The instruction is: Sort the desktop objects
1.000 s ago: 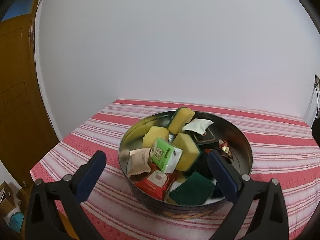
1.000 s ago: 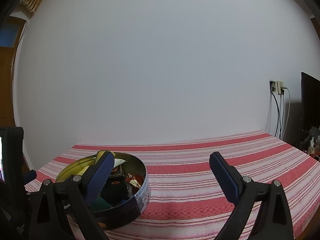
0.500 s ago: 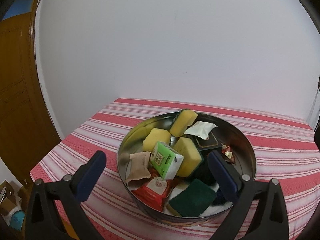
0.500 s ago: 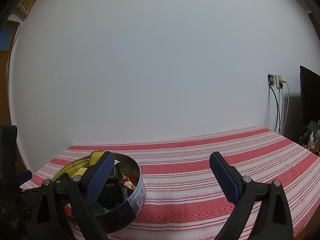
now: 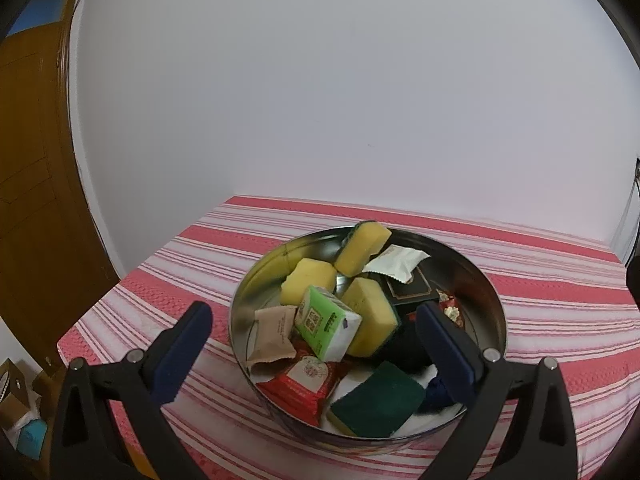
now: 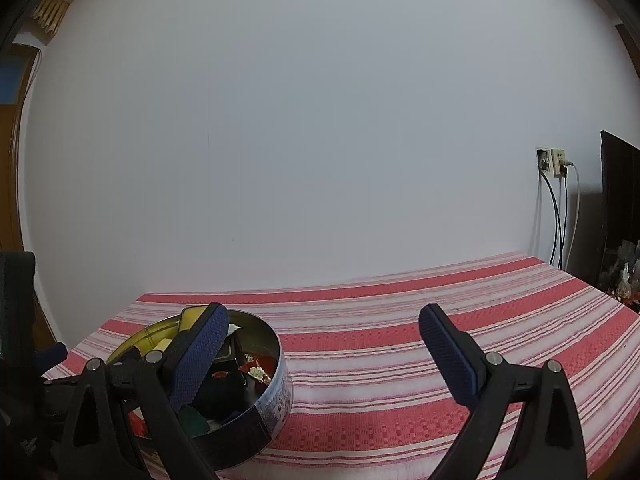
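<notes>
Round tin [image 5: 472, 264] between parted fingers [image 5: 180, 344]

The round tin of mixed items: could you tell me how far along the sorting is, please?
Nothing looks sorted yet: sponges, the green packet and wrappers all sit in the tin. The left tool hangs open over it, the right tool open beside it. All sorting remains.

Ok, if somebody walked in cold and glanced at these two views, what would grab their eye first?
Most likely the round metal tin on the red-striped tablecloth, heaped with yellow sponges, with a green tissue pack in the middle and a red snack packet at the near rim. The open left gripper frames the heap. In the right wrist view, the open right gripper points over bare cloth, the tin at its left.
</notes>
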`<control>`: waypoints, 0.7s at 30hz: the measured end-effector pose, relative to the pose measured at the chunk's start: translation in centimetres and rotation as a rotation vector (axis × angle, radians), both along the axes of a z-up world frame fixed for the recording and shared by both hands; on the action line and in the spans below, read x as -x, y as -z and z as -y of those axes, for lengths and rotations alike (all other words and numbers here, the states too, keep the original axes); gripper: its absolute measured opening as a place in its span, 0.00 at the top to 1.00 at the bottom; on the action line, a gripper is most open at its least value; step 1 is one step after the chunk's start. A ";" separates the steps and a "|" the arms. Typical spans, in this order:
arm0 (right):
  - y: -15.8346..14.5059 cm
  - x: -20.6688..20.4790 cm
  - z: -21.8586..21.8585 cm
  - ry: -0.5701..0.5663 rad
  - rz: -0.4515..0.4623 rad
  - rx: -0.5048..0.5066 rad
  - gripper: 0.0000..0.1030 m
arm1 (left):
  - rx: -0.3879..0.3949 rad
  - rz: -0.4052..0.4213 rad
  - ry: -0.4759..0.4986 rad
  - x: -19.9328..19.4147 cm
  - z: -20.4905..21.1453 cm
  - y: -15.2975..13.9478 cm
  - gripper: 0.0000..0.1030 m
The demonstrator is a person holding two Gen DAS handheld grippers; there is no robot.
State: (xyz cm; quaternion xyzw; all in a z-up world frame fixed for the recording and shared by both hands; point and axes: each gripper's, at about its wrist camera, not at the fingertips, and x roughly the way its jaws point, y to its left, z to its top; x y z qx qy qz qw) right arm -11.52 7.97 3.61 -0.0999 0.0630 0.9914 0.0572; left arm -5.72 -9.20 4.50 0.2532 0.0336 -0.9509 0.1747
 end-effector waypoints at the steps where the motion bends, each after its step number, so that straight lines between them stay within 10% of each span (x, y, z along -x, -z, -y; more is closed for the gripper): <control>1: 0.0 0.0 0.0 -0.001 -0.001 0.002 0.05 | -0.001 0.000 -0.001 0.0 0.0 -0.1 0.00; 21: -0.1 -0.5 -0.7 -0.003 -0.013 0.018 0.05 | -0.015 0.029 0.021 0.2 -0.6 -0.3 0.01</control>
